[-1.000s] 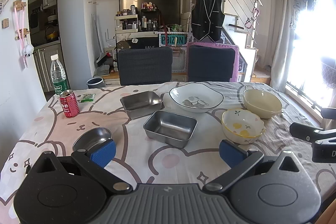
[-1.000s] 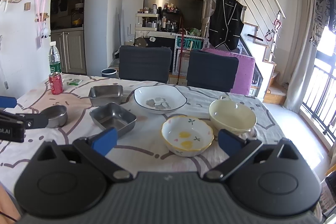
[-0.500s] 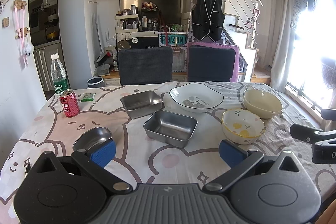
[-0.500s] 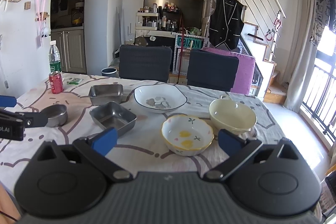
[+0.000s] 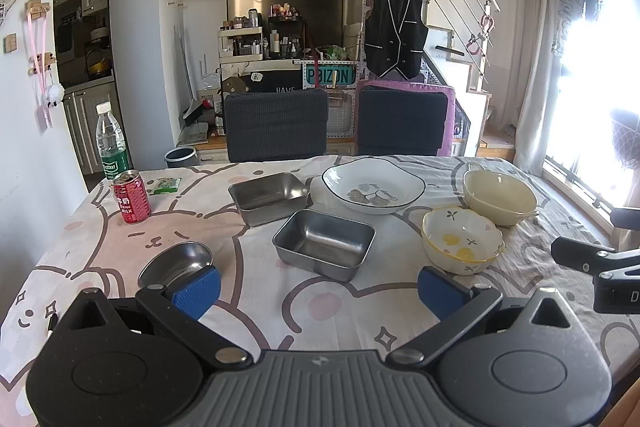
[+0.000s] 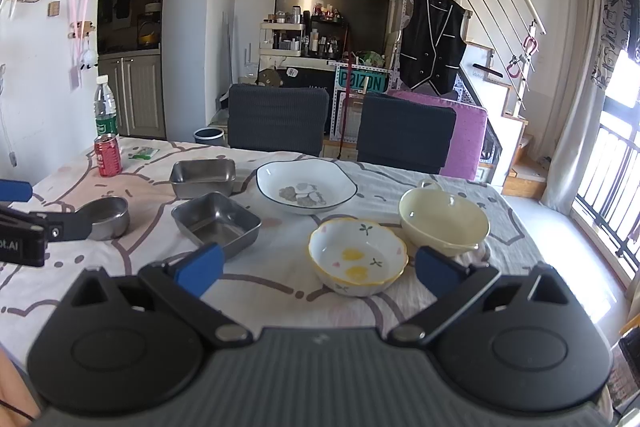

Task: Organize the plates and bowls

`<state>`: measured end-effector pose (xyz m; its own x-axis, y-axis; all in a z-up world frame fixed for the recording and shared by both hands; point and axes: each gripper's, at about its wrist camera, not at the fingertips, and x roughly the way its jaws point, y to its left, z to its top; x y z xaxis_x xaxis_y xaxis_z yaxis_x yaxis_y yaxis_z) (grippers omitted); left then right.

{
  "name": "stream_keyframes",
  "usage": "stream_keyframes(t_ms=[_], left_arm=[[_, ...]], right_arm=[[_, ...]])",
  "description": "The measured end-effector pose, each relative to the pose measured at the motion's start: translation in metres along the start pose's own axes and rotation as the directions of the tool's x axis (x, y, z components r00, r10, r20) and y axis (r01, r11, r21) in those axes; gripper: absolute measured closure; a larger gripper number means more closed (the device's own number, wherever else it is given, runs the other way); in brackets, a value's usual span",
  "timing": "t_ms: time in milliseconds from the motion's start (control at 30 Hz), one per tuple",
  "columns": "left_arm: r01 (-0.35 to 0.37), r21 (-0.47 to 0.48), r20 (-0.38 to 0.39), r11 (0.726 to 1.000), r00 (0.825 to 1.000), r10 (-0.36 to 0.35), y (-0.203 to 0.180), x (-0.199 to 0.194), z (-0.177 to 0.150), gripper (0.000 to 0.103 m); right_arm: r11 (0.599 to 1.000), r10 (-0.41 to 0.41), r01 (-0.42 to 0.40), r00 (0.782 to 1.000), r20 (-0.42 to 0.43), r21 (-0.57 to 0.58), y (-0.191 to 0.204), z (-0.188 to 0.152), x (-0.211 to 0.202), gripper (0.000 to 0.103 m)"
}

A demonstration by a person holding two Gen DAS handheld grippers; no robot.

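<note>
Nothing picked up yet: left claw [image 5: 319,287] and right claw [image 6: 319,269] both gape empty. Flowered bowl [image 6: 358,256] sits just ahead of the right one; reach forward.

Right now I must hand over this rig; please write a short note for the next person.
Left hand-held gripper: open, empty, above the near table edge.
Right hand-held gripper: open, empty.
On the table, all apart: two steel trays, small steel bowl, white plate, yellow-flower bowl, cream bowl.
Done: nothing stacked.
Left: group all the plates and bowls.
</note>
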<state>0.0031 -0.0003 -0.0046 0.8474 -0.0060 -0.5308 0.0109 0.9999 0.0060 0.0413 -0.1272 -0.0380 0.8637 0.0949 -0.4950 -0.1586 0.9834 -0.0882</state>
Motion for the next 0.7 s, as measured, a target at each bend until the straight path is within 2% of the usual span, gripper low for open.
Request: stream_keyframes(t_ms=[400, 700], left_arm=[[0.004, 0.011, -0.045, 1.0, 0.999, -0.003, -0.006, 0.01, -0.002, 0.0], [-0.014, -0.008, -0.104, 1.0, 0.995, 0.013, -0.001, 0.035, 0.003, 0.0]], right_arm=[[1.0, -0.003, 0.004, 0.999, -0.037, 0.013, -0.006, 0.001, 0.006, 0.0], [0.998, -0.022, 0.026, 0.996, -0.088, 0.051, -0.016, 0.004, 0.025, 0.0]])
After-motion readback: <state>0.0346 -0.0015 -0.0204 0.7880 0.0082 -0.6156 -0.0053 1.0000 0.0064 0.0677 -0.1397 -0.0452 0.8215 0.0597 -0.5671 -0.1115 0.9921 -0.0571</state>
